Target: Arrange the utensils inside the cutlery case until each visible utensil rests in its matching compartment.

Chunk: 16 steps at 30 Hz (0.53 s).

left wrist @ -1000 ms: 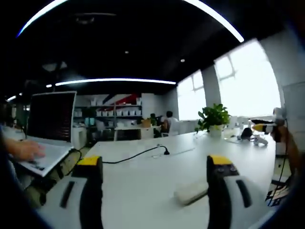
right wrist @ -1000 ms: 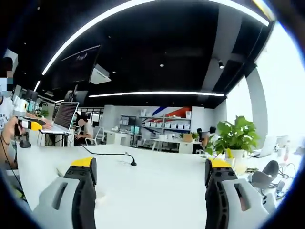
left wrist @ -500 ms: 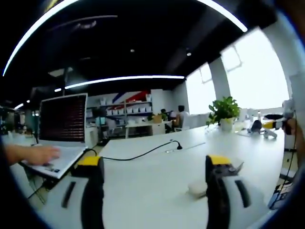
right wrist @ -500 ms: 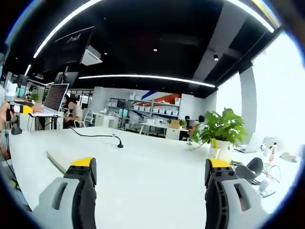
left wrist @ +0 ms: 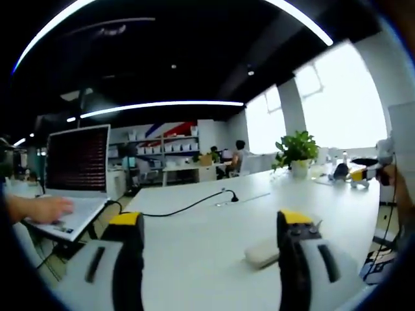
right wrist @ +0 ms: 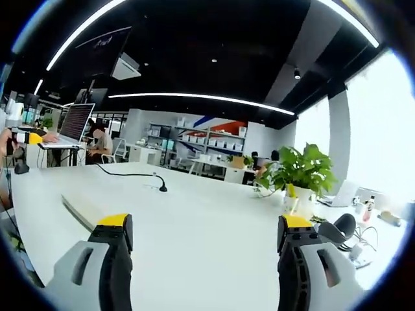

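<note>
Sweeping is all that has happened over the last second: both views have swung a little across the room, which is camera motion, while the things on the tabletop (left wrist: 207, 233) lie as they did. In the left gripper view the left hand-held gripper (left wrist: 206, 223) has its jaws spread wide with nothing between them. Beyond them lie a black cable (left wrist: 188, 206) and a pale flat pad (left wrist: 262, 253) just beside the right-hand jaw; a laptop (left wrist: 74, 172) with a hand (left wrist: 39, 208) on its keys sits at the left, a plant (left wrist: 295, 149) farther off. In the right gripper view the right hand-held gripper (right wrist: 202, 225) is likewise wide open and empty, over bare white surface, with a thin flat strip (right wrist: 81, 210) to the left. No cutlery case or utensil can be made out, so I cannot tell where they lie. My judgement: sorting has not started, and the grippers need to tip down to find the case.
</note>
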Available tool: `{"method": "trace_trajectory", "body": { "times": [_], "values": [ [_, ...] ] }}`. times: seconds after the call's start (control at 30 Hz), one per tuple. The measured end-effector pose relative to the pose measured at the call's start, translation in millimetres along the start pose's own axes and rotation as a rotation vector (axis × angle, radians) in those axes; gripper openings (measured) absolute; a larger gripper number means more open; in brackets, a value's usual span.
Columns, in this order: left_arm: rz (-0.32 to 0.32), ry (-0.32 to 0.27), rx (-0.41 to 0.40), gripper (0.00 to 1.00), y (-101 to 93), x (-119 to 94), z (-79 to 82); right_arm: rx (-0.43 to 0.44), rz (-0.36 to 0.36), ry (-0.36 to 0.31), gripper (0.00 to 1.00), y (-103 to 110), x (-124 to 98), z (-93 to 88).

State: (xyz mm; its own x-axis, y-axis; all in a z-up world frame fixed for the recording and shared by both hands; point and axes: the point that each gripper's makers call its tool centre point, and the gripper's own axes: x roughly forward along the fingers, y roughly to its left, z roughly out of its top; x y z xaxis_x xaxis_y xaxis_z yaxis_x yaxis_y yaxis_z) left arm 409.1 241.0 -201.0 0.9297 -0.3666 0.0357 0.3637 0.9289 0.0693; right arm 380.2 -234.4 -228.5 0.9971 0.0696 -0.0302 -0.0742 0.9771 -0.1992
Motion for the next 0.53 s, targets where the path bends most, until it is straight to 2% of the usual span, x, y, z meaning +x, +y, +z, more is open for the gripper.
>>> {"method": "trace_trajectory", "body": {
  "times": [0.53],
  "values": [
    [-0.006,0.005,-0.002,0.88,-2.1,2.2,-2.2,0.008,0.027,0.022,0.94,5.6,3.3,-7.0]
  ]
}}
